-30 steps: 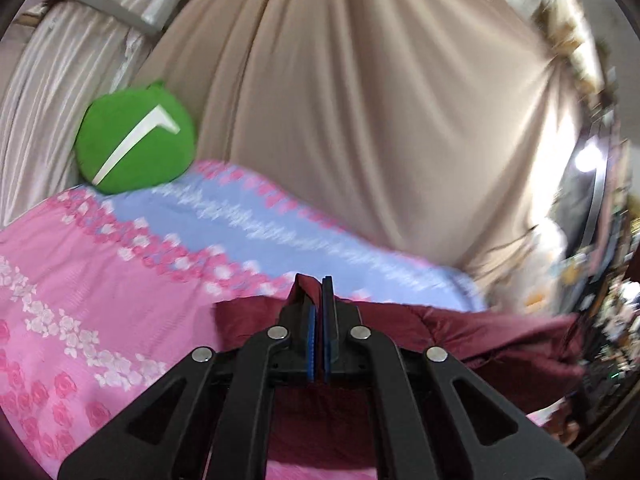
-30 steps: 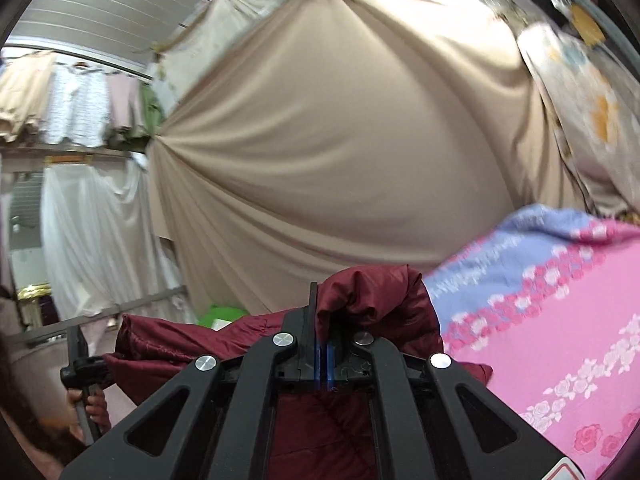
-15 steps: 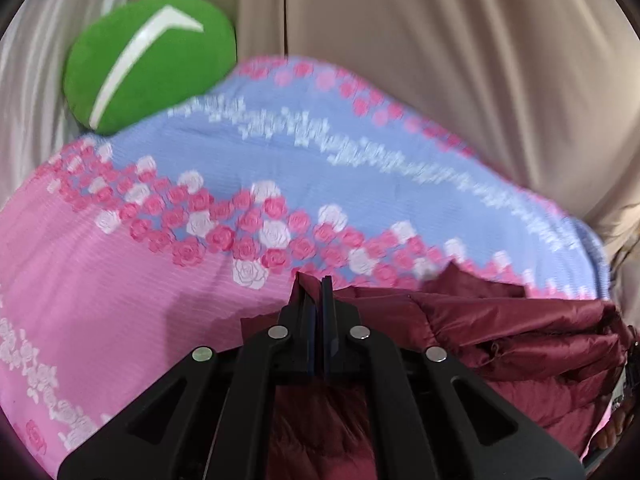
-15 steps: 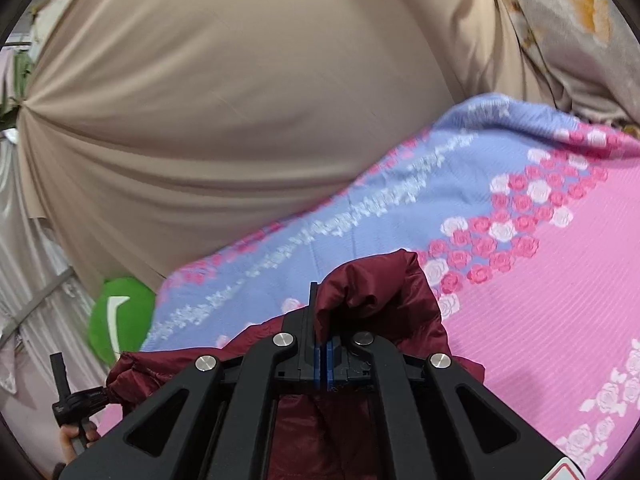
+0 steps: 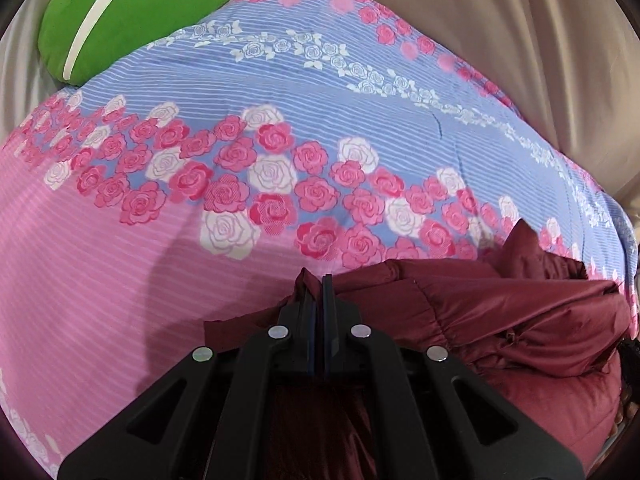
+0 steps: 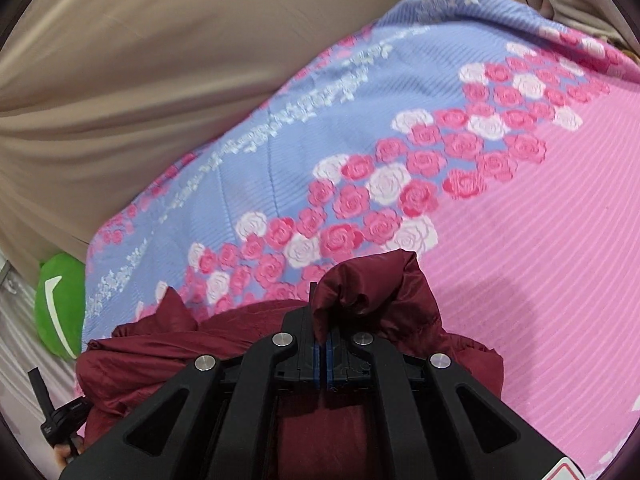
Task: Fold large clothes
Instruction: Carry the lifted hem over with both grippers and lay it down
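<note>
Nearest to me, my left gripper (image 5: 316,292) has its fingers pressed together on an edge of the maroon padded jacket (image 5: 500,320), with a small tab of fabric poking up past the tips. My right gripper (image 6: 320,304) is likewise clamped tight on the jacket, and here a thick puffed fold bulges up over the right finger. So I hold the garment at two points, one in each hand.

The relation that matters: the jacket's long axis runs sideways between my two grips, across my front. From the left wrist view its bulk spreads off to the right of my fingers; from the right wrist view it spreads off to the left, where the other gripper's handle shows at the frame's lower left edge. The part between my hands sags in crumpled ridges and seems to rest on the bed. Neither hand looks clearly nearer to the bedding; both are low over it.

Beyond the fingers lies open bedspread (image 5: 240,240), pink stripes first, then a band of roses, then blue. I judge that laying the held edge forward onto that pink stretch is the coming move, keeping both grips level so the fold lands straight.

Farthest off, a green cushion (image 5: 132,12) sits at the bed's far corner against the beige curtain (image 6: 160,60).
</note>
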